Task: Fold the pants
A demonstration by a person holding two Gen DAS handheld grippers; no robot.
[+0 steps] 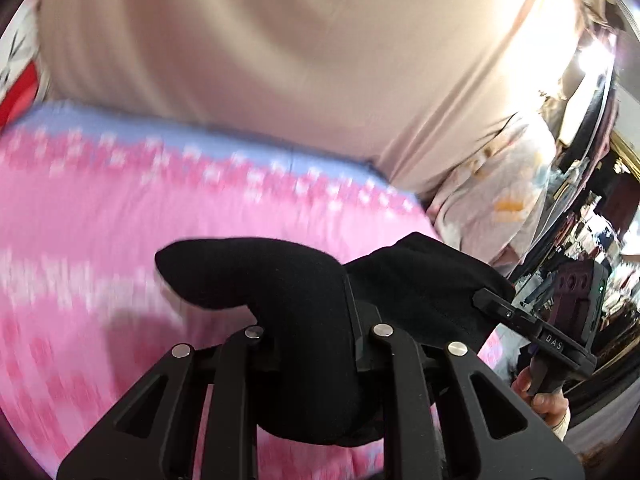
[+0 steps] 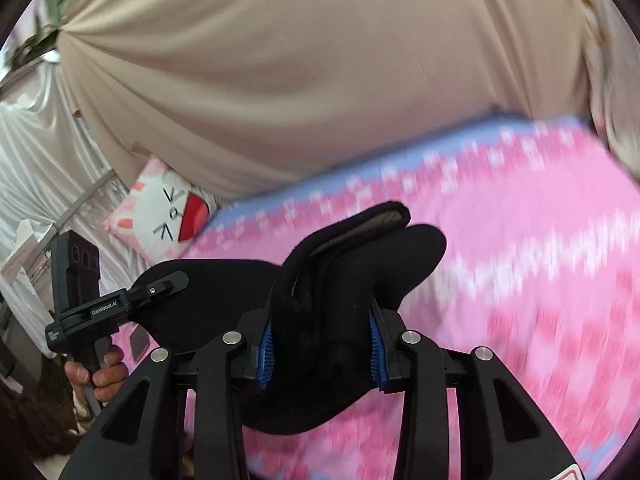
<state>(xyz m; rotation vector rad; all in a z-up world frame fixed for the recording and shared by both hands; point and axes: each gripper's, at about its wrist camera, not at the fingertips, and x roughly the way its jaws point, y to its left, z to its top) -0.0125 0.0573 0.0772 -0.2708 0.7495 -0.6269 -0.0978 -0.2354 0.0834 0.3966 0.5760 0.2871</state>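
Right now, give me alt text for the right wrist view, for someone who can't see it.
The right gripper clamps bunched black pants above a pink patterned bedspread. At left, the left gripper grips the same cloth, held by a hand. Beige curtain and a cat-face pillow sit behind.

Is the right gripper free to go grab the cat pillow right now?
Probably not: the right gripper is shut on the black pants, which the left gripper also holds. The cat pillow sits off at the bed's far corner.
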